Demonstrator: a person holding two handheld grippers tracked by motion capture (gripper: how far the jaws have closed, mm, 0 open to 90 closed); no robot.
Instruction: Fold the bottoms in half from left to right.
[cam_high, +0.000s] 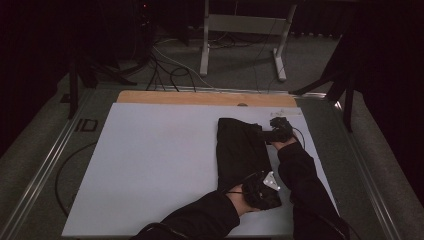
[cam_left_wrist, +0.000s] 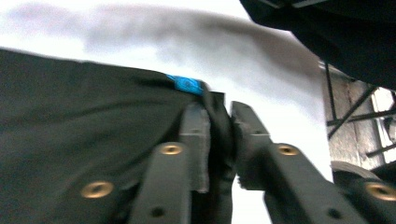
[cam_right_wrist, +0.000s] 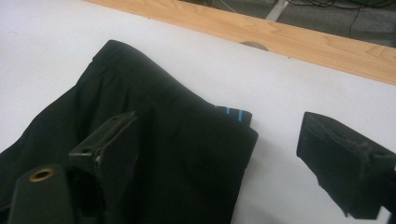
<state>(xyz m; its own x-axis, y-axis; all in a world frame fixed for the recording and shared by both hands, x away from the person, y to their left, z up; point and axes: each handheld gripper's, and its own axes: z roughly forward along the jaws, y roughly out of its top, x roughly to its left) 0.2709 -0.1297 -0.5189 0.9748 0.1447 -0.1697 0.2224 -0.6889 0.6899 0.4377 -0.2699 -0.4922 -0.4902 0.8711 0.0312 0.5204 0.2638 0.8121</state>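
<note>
A black folded garment (cam_high: 240, 147) lies on the right half of the white table top (cam_high: 160, 150). My left gripper (cam_high: 257, 182) is at its near end; in the left gripper view the jaws (cam_left_wrist: 219, 135) are shut on a fold of the black cloth (cam_left_wrist: 93, 121), just below a small blue tag (cam_left_wrist: 187, 85). My right gripper (cam_high: 270, 132) is at the garment's far right corner. In the right gripper view it (cam_right_wrist: 217, 123) stands wide open: one jaw hangs over the cloth (cam_right_wrist: 163, 140), the other over bare table, with the blue-striped corner (cam_right_wrist: 233, 113) between them.
A wooden strip (cam_high: 200, 98) runs along the table's far edge. Beyond it a grey table frame (cam_high: 240, 30) and loose cables (cam_high: 170, 70) sit on the floor. Metal rails (cam_high: 45, 160) flank the table. The left half of the white top is bare.
</note>
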